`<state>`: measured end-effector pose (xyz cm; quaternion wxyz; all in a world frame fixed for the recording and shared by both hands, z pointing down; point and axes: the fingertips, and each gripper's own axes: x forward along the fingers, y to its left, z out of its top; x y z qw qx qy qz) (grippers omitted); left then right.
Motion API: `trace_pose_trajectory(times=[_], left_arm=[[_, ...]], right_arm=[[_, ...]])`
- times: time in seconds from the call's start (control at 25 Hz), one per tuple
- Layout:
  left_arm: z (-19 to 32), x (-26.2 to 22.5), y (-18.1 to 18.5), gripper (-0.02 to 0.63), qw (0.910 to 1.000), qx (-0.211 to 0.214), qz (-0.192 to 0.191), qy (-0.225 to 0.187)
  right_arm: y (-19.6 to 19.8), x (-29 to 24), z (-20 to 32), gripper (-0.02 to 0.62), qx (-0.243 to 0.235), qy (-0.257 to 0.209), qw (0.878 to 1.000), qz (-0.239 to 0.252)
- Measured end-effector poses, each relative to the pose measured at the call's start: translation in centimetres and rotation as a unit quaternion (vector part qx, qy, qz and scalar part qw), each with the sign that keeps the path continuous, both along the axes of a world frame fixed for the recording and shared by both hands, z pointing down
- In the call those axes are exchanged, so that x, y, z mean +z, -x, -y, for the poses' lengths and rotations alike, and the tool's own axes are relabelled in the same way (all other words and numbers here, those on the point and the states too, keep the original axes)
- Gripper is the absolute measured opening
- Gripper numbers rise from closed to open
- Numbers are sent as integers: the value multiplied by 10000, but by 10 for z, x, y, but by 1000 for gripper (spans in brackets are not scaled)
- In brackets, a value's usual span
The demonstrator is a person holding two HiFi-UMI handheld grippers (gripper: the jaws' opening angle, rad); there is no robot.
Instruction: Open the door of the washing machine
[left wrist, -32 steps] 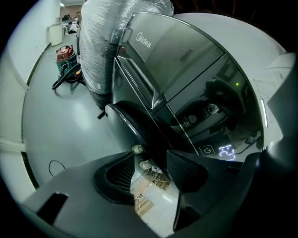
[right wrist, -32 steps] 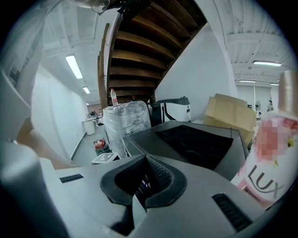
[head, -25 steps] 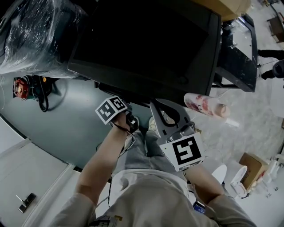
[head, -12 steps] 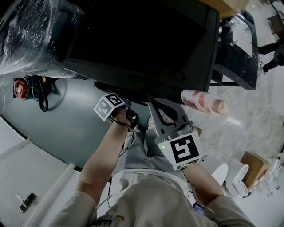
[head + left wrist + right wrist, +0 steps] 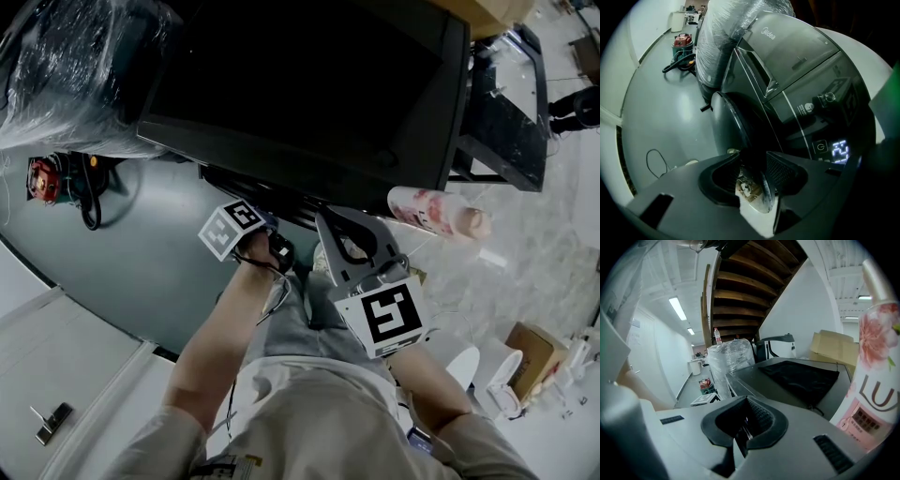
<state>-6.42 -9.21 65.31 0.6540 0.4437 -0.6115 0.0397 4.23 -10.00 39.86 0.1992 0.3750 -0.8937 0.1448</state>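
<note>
The dark washing machine (image 5: pixel 309 94) fills the top of the head view. In the left gripper view its lit display (image 5: pixel 839 151) and round front door (image 5: pixel 733 122) show. My left gripper (image 5: pixel 752 164) reaches down at the machine's front, below the top's overhang (image 5: pixel 267 242). Its jaws are closing with the door's rim between them, and a gap still shows on the left side. My right gripper (image 5: pixel 328 222) hovers by the front corner with its pads together (image 5: pixel 745 420). A pink LUX bottle (image 5: pixel 436 216) sits beside it (image 5: pixel 876 380), outside the jaws.
A plastic-wrapped appliance (image 5: pixel 66 75) stands left of the machine (image 5: pixel 726 33). A red tool with a hose (image 5: pixel 42 178) and a loose cable (image 5: pixel 656 161) lie on the grey floor. A black frame (image 5: pixel 502 103) and a cardboard box (image 5: pixel 534 347) are at the right.
The left gripper's marker cube has rolled a little and shifted slightly toward the machine's front. The right gripper and the bottle have stayed almost where they were.
</note>
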Motion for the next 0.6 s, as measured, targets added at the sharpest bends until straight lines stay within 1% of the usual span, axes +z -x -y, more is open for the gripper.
trace_pose_trajectory(times=[0.08,0.2,0.36,0.6], left_arm=[[-5,4,1,187,9999,99,-74,-22],[-16,0,8,187,9993,368,98,39],[-33,-1,16,187,9973,684,277,-24],[-60,0,35,169,9941,955,504,-77]], right_arm=[[5,3,-2,28,-67,21,10000,-24],[12,5,-6,28,-161,48,9998,-42],[21,8,-13,28,-260,77,9996,-65],[38,14,-29,28,-479,144,9987,-118]])
